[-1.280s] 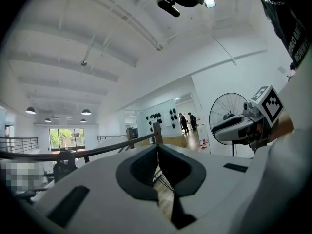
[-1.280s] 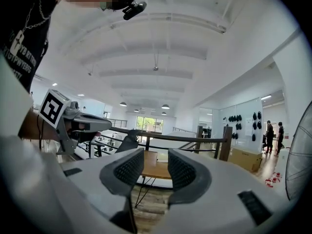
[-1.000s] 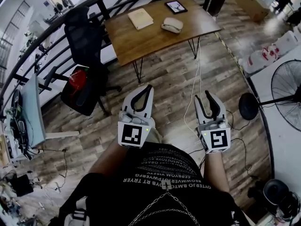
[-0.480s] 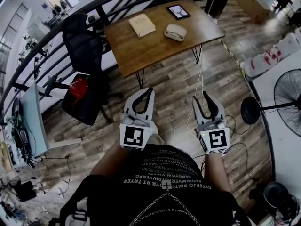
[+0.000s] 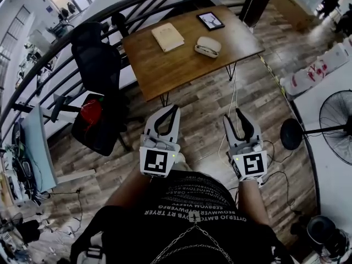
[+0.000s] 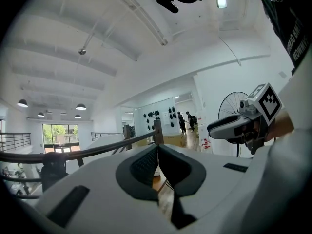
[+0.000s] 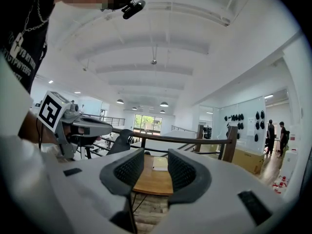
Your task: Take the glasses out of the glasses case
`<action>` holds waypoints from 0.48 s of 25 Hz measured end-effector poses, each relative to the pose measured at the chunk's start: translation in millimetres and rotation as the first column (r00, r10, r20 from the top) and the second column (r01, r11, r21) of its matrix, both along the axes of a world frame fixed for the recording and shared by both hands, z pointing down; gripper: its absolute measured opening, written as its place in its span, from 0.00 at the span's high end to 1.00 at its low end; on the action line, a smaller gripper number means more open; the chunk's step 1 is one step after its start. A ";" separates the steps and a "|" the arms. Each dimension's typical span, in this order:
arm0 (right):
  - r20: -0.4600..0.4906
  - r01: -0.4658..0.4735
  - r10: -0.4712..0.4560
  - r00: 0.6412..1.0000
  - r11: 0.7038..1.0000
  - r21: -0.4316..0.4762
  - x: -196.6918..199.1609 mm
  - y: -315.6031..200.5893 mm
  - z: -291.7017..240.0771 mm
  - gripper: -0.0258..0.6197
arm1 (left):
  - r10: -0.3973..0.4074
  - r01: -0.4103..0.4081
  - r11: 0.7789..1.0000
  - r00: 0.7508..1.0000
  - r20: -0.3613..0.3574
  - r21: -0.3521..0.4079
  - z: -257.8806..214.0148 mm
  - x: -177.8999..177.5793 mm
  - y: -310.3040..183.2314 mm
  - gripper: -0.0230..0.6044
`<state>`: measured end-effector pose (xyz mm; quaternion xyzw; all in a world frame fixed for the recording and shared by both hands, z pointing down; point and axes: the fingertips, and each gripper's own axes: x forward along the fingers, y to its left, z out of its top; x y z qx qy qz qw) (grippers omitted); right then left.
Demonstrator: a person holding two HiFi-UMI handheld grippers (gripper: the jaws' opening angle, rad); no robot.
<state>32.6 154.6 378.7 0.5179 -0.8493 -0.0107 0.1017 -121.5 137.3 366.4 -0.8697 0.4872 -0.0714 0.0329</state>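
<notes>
In the head view, a white glasses case [image 5: 207, 47] lies closed on a wooden table [image 5: 181, 65] well ahead of me. Both grippers hang over the plank floor near my body, far short of the table. My left gripper [image 5: 175, 109] has its jaws touching at the tips and holds nothing; its own view shows the left gripper [image 6: 158, 149] closed the same way. My right gripper [image 5: 233, 115] stands apart at the jaws and is empty. In the right gripper view, the right gripper [image 7: 150, 165] frames the table [image 7: 148, 182] in its gap.
A beige book [image 5: 168, 37] and a dark tablet [image 5: 210, 20] also lie on the table. A black office chair [image 5: 96, 54] and a red item on a dark bag [image 5: 91, 111] stand to the left. A black railing [image 5: 71, 34] curves behind them. A floor fan [image 5: 335, 120] stands right.
The table and the things on it have slid slightly lower and rightward in the head view. Both grippers keep the same pose and jaw states.
</notes>
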 end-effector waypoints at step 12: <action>-0.045 -0.019 0.018 0.999 1.000 -0.009 -32.5 -14.0 -5.1 0.74 | 0.031 -0.031 0.999 0.999 0.016 0.019 2.6 -24.8 -23.7 0.92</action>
